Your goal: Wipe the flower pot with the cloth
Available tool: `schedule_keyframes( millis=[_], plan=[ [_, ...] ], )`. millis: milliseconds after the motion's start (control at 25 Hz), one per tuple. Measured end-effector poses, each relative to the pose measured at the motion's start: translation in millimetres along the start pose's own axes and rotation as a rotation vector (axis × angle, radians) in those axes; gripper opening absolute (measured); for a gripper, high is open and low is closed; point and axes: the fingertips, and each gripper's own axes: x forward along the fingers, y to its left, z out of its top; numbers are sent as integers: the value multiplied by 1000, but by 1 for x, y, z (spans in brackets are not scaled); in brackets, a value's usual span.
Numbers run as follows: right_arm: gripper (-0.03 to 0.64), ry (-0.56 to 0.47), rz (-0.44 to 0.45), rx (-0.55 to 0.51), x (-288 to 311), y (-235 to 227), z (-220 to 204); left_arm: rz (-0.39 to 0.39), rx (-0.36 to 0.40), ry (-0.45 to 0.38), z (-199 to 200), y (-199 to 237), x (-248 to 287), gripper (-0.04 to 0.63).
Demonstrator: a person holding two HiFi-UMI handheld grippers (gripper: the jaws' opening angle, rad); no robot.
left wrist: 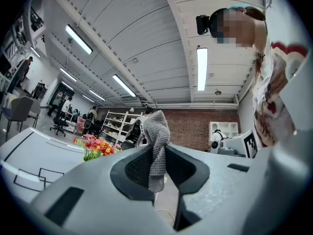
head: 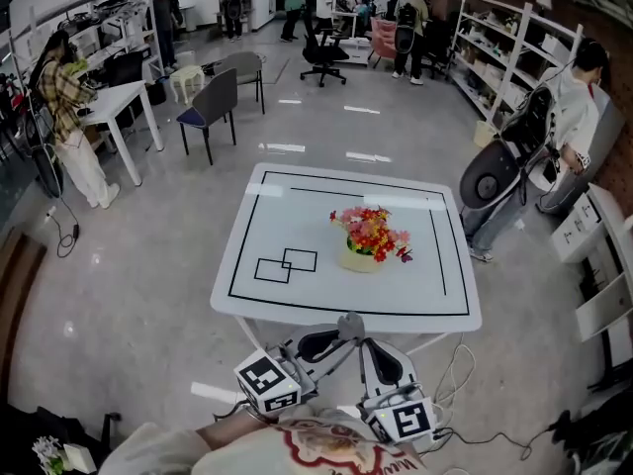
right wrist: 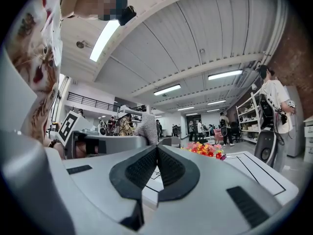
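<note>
Pale-yellow flower pot (head: 362,258) with bright flowers (head: 371,228), standing on the white table (head: 297,216), a bit right of the table's centre.
Grey knit cloth (left wrist: 156,141) is pinched in my left gripper (left wrist: 157,155). My right gripper (right wrist: 156,153) is closed on nothing. Both hang just off the table's near edge.

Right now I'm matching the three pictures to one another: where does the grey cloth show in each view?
Head view: cloth at bottom centre, below the near edge of the table.
Left gripper view: cloth dead centre, clamped in the left gripper.
Right gripper view: cloth just left of centre, above the shut right gripper.
Shared landmark: the flowers.
</note>
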Motion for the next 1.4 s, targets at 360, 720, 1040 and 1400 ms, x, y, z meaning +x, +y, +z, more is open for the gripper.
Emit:
schedule_keyframes(
  millis=[360,720,1040,1400],
  plan=[
    [0,13,-16,20,15,-15,-8,10,14,-7,0,22,6,61],
    [-1,-19,-22,-26,66,-75,8,140,75,-45,30,111,20,61],
    [0,-42,-5,-42,118,-134,26,211,149,-69,66,201,53,61],
    [0,-14,-12,-28,151,-193,23,187,211,-4,69,263,106,61]
  ],
)
